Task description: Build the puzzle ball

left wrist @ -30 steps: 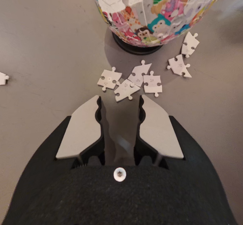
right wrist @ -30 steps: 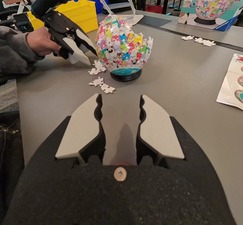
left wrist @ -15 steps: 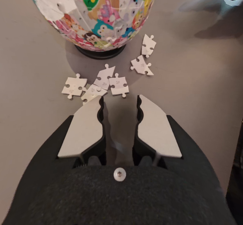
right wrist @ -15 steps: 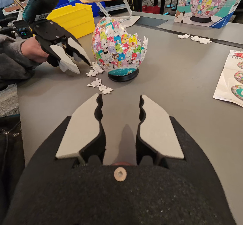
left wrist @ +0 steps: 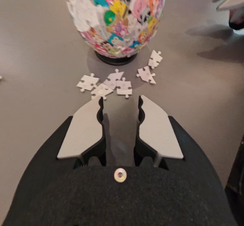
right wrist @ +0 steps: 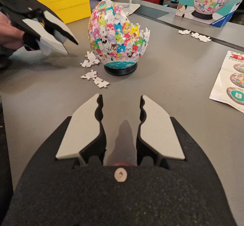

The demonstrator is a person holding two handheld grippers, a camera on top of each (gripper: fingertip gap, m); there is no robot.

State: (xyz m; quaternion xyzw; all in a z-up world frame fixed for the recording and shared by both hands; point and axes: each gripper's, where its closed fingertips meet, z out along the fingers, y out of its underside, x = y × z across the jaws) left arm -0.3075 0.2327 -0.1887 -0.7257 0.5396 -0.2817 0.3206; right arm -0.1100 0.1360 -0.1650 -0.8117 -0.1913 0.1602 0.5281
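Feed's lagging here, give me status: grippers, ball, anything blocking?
Left gripper open, empty, just short of loose pieces. Right gripper open, empty, back from ball. Ball half-built on its stand. Nothing blocking.

Puzzle ball [right wrist: 117, 39] glossy – table [right wrist: 171, 74] matt grey, smooth – yellow bin [right wrist: 66, 0] plastic

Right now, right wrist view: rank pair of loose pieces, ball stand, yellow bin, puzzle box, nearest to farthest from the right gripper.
From the right gripper, fingers open:
1. Pair of loose pieces, just ahead, slightly left.
2. Ball stand, straight ahead under the puzzle ball.
3. Yellow bin, far left, behind the ball.
4. Puzzle box, far right. Bin and box are too close to call.
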